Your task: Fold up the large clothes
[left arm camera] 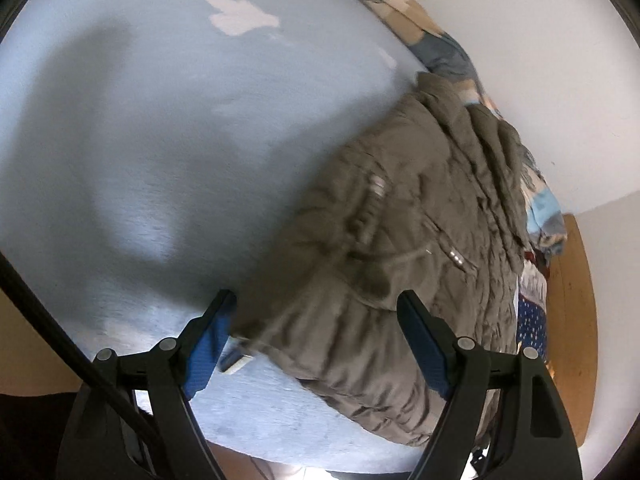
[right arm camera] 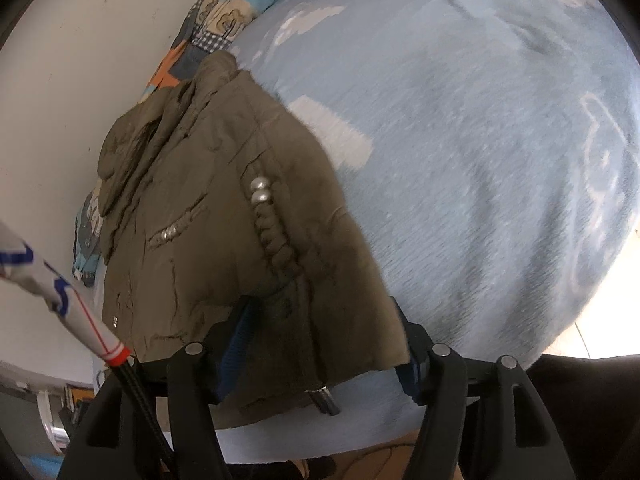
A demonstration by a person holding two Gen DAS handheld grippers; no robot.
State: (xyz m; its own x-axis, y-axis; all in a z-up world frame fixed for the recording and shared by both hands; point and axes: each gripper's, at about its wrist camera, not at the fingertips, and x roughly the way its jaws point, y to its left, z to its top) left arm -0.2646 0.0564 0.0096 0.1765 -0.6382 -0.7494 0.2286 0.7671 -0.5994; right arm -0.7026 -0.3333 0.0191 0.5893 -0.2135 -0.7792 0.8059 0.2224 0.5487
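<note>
Two tools spread over olive jacket (right arm camera: 224,216) on blue blanket (right arm camera: 480,160).

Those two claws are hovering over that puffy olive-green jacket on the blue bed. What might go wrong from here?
Likely risks:
1. The puffy olive-green jacket lies near the bed's edge; a tug might drag its hem off the fluffy light-blue blanket.
2. The right gripper has jacket fabric between its open jaws, and thick padding may slip out when they close.
3. The left gripper is close to a metal zipper pull, which could snag.
</note>
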